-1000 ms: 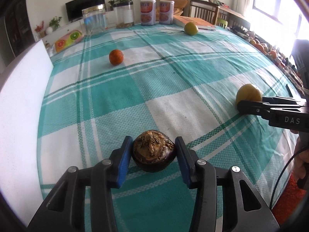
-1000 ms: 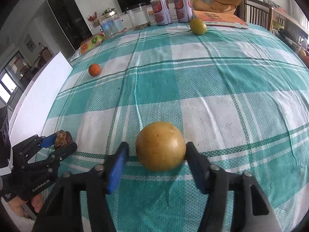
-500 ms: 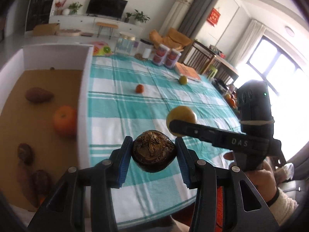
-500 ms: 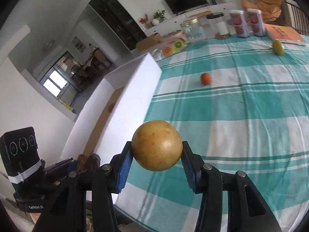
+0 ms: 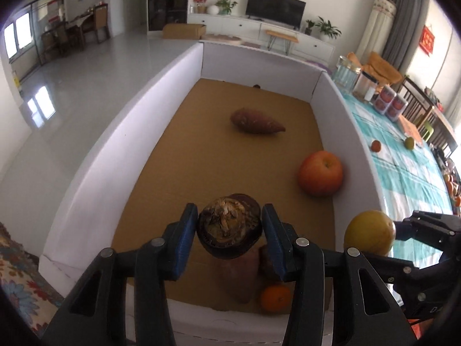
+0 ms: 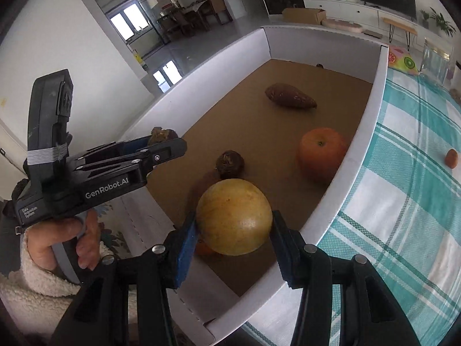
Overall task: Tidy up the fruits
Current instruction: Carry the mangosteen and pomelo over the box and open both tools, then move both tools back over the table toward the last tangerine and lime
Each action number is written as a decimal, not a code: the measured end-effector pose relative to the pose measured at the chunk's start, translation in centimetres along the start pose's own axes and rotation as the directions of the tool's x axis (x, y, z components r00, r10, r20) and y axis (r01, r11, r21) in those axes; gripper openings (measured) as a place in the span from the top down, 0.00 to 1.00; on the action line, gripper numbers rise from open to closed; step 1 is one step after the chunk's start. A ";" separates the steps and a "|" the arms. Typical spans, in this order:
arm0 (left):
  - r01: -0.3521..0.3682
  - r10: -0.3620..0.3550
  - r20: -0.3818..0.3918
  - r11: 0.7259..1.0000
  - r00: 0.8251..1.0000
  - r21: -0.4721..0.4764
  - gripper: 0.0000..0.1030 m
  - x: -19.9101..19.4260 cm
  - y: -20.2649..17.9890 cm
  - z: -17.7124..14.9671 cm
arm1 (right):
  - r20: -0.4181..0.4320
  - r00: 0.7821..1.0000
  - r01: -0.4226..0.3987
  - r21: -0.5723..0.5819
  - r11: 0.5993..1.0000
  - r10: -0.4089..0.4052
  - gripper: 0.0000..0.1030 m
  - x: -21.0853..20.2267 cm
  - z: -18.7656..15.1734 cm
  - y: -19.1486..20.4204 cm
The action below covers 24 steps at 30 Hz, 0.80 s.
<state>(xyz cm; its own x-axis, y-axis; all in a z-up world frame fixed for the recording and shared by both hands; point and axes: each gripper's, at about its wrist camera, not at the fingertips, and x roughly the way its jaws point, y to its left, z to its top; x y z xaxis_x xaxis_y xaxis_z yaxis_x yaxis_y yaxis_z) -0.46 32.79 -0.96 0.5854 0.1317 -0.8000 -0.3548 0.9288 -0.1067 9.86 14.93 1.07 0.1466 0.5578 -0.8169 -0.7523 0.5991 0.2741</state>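
A dark brown round fruit [image 5: 229, 230] sits between the blue pads of my left gripper [image 5: 229, 212], above the near end of the white box [image 5: 95, 173]. The jaws are opening, though the pads still touch the fruit. My right gripper [image 6: 234, 222] has a yellow round fruit [image 6: 234, 201] between its pads, over the box's near right wall [image 6: 340, 173]. Its jaws are opening too, and the pads still meet the fruit. Each gripper also shows at the side of the other's view, fruit in place.
On the box's brown floor lie a sweet potato [image 5: 256, 124], a large red-orange fruit [image 5: 320, 173], a small orange [image 5: 275, 298] and another dark fruit [image 6: 229, 163]. Right of it, the checked tablecloth [image 6: 403, 201] holds a small orange [image 6: 451, 158], a green-yellow fruit [image 5: 409, 143], jars and cans.
Both grippers lifted their fruits off the tablecloth and swung left over the white box. The box's inside now fills both views.
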 end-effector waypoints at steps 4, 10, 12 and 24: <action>-0.020 0.020 0.060 1.000 0.998 -0.006 0.22 -0.8 -0.6 0.7 | 0.111 0.994 0.000 0.039 0.999 -0.005 0.32 -2.9 0.7 -1.3; 0.048 -0.054 0.177 0.998 0.983 0.043 0.17 -3.4 -4.3 2.1 | 0.317 0.937 0.077 0.219 0.973 -0.146 0.17 -9.7 -1.0 -8.3; 0.110 -0.125 0.183 0.990 0.975 0.090 0.16 -4.1 -6.8 1.7 | 0.322 0.920 0.113 0.323 0.939 -0.222 0.13 -10.8 -3.4 -12.1; 0.474 -0.432 -0.195 0.811 0.881 0.343 0.14 2.7 -25.8 -4.3 | 0.054 0.785 0.407 0.707 0.579 -0.618 0.12 -13.3 -22.1 -28.6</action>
<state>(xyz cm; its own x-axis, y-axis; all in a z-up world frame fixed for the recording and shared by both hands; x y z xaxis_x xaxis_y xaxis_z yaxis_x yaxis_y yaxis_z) 7.13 7.72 -2.91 0.5262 -0.3528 -0.7737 0.2397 0.9345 -0.2631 15.25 -22.30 -7.16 0.6143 0.0986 -0.7829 0.0785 0.9796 0.1849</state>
